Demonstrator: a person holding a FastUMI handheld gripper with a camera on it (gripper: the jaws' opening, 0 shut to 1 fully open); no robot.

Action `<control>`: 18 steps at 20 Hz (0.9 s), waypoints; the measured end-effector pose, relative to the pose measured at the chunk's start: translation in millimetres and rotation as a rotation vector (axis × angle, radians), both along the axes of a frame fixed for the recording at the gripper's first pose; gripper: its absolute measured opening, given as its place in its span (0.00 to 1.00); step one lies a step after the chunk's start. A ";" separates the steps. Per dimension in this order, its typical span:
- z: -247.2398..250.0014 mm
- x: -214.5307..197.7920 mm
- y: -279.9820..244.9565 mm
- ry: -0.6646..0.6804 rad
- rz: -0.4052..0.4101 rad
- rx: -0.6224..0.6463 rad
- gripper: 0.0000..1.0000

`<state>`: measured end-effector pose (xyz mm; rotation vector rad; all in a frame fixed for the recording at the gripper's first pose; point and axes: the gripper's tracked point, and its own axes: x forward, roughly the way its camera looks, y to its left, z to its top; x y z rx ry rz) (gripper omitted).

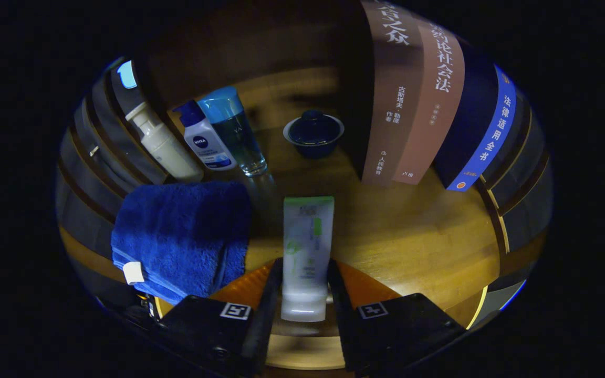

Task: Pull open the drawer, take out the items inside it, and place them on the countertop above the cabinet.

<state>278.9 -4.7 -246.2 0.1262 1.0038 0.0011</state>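
Observation:
A white tube (308, 231) with a green end sits lengthwise between my fingers, its white cap toward me and its green end pointing away. My gripper (305, 265) is shut on the tube, one finger pressing on each side of its lower half. The tube is over the wooden countertop (413, 236); whether it rests on the wood I cannot tell. The drawer and cabinet front are out of sight.
A folded blue towel (181, 236) lies just left of the tube. Behind it stand a white pump bottle (163, 144), a small white bottle (205, 139) and a clear blue-capped bottle (234, 131). A dark blue lidded cup (313, 131) stands beyond the tube, with upright books (428, 100) on the right.

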 end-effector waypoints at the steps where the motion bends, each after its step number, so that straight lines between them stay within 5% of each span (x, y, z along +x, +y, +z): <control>1: 4.0 -1.1 -2.1 -0.008 -0.006 -0.001 0.73; 3: 10.3 -3.3 -0.6 -0.028 -0.007 0.005 1.00; 11: 59.2 -43.8 -0.3 -0.182 -0.003 -0.014 1.00; 18: 131.3 -129.8 13.1 -0.570 0.052 -0.035 1.00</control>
